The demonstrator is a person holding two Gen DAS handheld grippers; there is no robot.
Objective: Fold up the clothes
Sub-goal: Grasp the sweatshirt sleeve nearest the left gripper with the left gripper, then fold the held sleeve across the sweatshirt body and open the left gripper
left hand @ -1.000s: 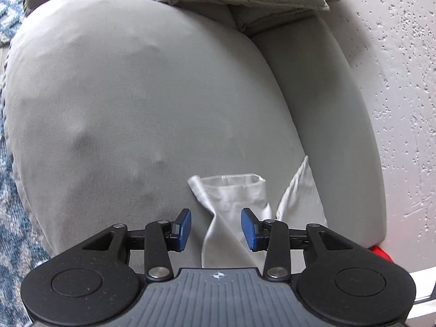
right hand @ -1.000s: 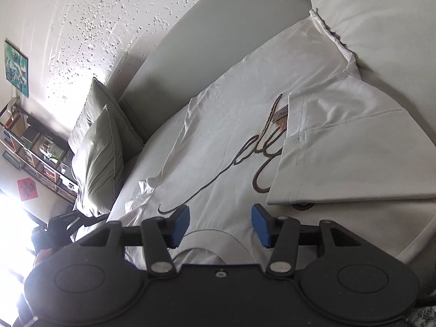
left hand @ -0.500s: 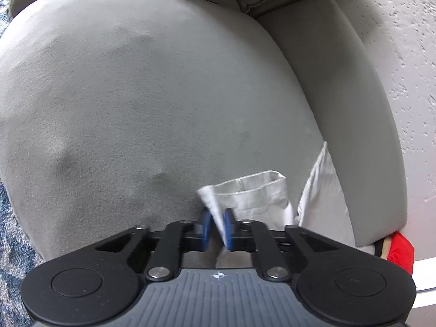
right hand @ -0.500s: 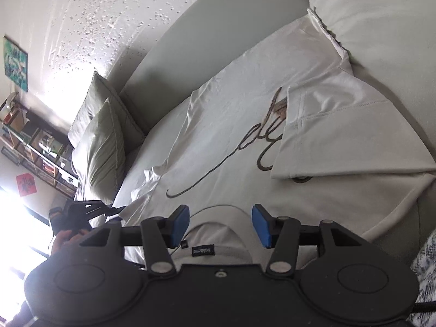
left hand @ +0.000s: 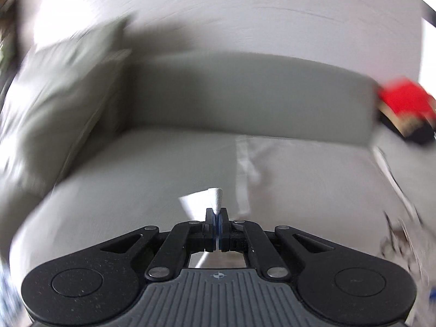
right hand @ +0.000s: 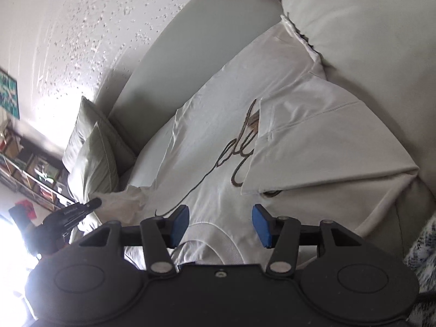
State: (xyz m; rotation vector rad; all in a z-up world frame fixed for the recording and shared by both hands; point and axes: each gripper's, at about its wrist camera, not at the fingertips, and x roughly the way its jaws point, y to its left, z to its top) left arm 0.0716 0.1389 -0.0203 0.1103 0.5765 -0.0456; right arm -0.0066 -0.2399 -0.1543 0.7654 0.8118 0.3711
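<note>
A white T-shirt point(right hand: 218, 141) with dark script lettering lies spread on a grey sofa seat point(left hand: 136, 174); its right sleeve point(right hand: 321, 147) is folded over the chest. My left gripper point(left hand: 217, 212) is shut on the shirt's other sleeve point(left hand: 209, 199), whose white hem sticks up between the pads; the left wrist view is motion-blurred. In the right wrist view that same left gripper point(right hand: 73, 212) shows as a dark shape at the far left, holding the bunched sleeve point(right hand: 122, 201). My right gripper point(right hand: 220, 224) hangs open above the collar point(right hand: 218, 234), with nothing between its blue pads.
Grey cushions point(right hand: 92, 147) lean at the sofa's far end, and a large cushion point(right hand: 368, 21) lies beyond the shirt's hem. A red object point(left hand: 403, 100) sits by the sofa's back corner. A textured white wall point(right hand: 81, 27), a shelf point(right hand: 30, 174) and a patterned rug point(right hand: 425, 253) surround the sofa.
The left gripper closed on the sleeve and has swung up and around with it, blurring its view. The right gripper drew back slightly toward the collar, staying open.
</note>
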